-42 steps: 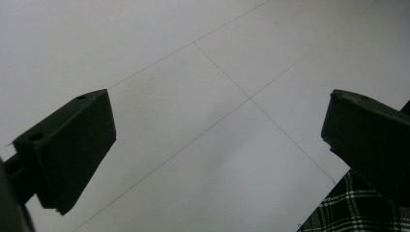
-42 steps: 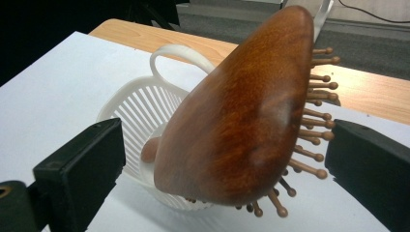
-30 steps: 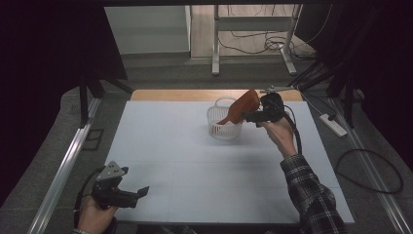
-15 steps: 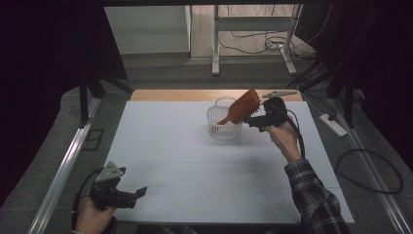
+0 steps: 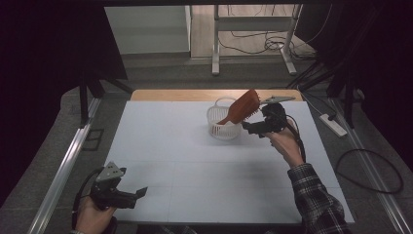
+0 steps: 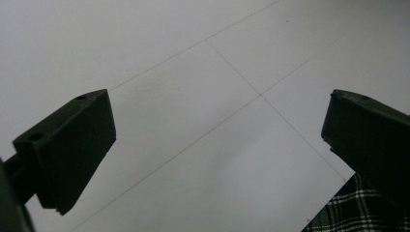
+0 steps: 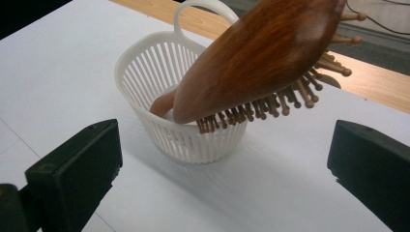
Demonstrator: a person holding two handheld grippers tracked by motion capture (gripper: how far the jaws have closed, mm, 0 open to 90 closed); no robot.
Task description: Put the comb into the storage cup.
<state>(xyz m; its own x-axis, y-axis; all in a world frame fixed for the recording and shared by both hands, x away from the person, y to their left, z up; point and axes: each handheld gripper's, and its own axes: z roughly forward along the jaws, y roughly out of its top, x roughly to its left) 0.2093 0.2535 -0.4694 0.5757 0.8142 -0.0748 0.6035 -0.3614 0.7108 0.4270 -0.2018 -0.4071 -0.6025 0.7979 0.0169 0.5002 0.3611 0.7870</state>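
A wooden hairbrush (image 5: 242,107) (image 7: 261,58) stands handle-down in a small white slatted basket (image 5: 222,126) (image 7: 164,87) at the back of the white table, its head leaning out over the rim to the right, bristles down. My right gripper (image 5: 248,127) (image 7: 222,179) is open just right of the basket, a little below the brush head, holding nothing. My left gripper (image 5: 139,193) (image 6: 217,140) hovers open over the bare table near the front left corner.
The white table top (image 5: 195,161) has a wooden strip (image 5: 170,94) along its far edge. A power strip (image 5: 333,124) and cables lie on the floor at the right. A metal rail (image 5: 68,161) runs along the left side.
My right gripper has drawn back from the brush, down and toward the near side. The brush stays leaning in the basket. The left gripper has barely moved.
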